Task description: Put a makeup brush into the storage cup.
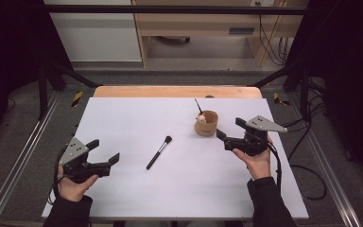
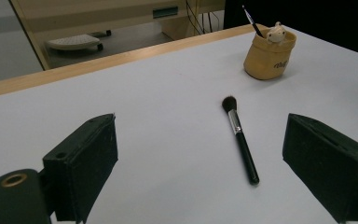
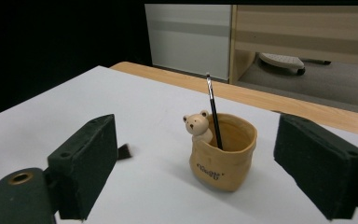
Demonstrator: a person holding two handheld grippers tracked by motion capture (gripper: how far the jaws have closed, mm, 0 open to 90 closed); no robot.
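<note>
Tan and soft-looking, the pot (image 3: pixel 223 156) is standing just before your right gripper (image 1: pixel 228 130), holding a thin brush (image 3: pixel 213 112) beside a small bear figure (image 3: pixel 197 126). Its jaws are standing wide apart, gripping nothing. Your left gripper (image 1: pixel 105 151) is also gaping empty, facing the makeup brush (image 2: pixel 240 138) lying flat on the white table (image 1: pixel 137 113).

A cup (image 1: pixel 207 124) is standing on the table (image 1: pixel 123 113), right of centre, holding a thin brush (image 1: pixel 198 106) upright. A larger brush (image 1: pixel 159 152) is lying flat, left of and nearer than the cup, well apart.
</note>
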